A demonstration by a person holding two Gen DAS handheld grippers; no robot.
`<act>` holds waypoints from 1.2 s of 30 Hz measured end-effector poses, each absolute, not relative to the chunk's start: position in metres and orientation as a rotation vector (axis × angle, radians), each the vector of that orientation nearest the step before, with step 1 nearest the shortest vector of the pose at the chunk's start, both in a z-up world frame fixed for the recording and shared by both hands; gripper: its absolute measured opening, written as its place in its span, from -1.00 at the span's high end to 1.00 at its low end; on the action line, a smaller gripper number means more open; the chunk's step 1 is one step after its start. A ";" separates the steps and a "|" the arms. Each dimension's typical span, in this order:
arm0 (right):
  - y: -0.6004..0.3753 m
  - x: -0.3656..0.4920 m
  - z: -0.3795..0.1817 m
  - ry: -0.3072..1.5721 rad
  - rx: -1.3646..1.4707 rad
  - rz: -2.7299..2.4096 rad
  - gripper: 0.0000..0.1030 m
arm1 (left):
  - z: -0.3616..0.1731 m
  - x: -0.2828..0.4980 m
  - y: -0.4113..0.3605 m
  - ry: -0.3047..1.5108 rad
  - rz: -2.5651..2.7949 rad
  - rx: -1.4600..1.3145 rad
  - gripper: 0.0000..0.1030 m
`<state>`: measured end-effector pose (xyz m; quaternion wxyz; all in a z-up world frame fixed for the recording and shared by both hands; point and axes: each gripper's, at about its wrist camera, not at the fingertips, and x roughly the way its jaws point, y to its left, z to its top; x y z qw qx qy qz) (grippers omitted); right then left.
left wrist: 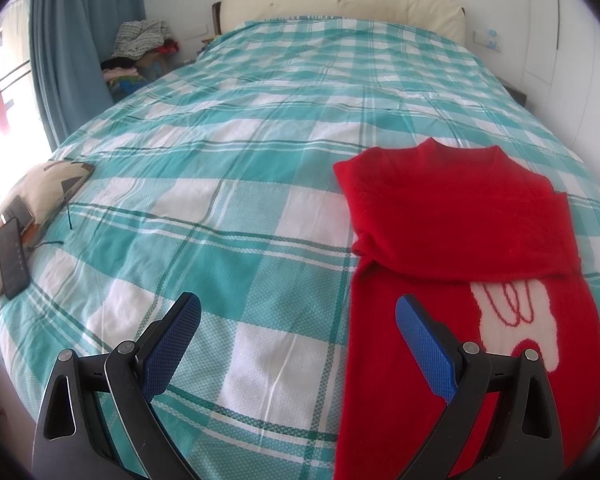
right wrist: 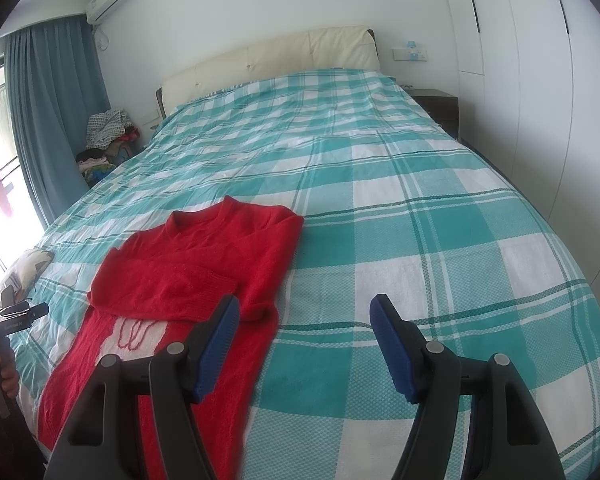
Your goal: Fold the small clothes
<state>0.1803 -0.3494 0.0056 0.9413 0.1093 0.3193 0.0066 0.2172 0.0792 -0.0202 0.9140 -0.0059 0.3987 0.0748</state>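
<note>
A red sweater (left wrist: 452, 216) lay on the bed (left wrist: 240, 152), sleeves folded across its chest. The left gripper (left wrist: 298, 344) and right gripper (right wrist: 305, 346) hovered above, fingers spread, grasping nothing.

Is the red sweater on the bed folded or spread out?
Partly folded: the red sweater has both sleeves crossed over its chest, while the body lies full length.

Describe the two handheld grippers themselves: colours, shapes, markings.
Both match: the left gripper and right gripper have black plastic linkage arms with triangular cutouts and round silver pivot pins, ending in flat blue pads with a fine dimpled texture. No cables or markings show on them.
</note>
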 end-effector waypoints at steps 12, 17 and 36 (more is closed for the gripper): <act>-0.349 0.180 0.006 0.652 0.223 0.014 -0.31 | -0.020 0.218 0.079 0.823 0.154 -0.012 -0.92; -0.349 0.180 0.006 0.652 0.223 0.014 -0.31 | -0.020 0.218 0.079 0.821 0.155 -0.013 -0.92; -0.348 0.180 0.006 0.648 0.222 0.013 -0.31 | -0.021 0.217 0.081 0.821 0.156 -0.014 -0.92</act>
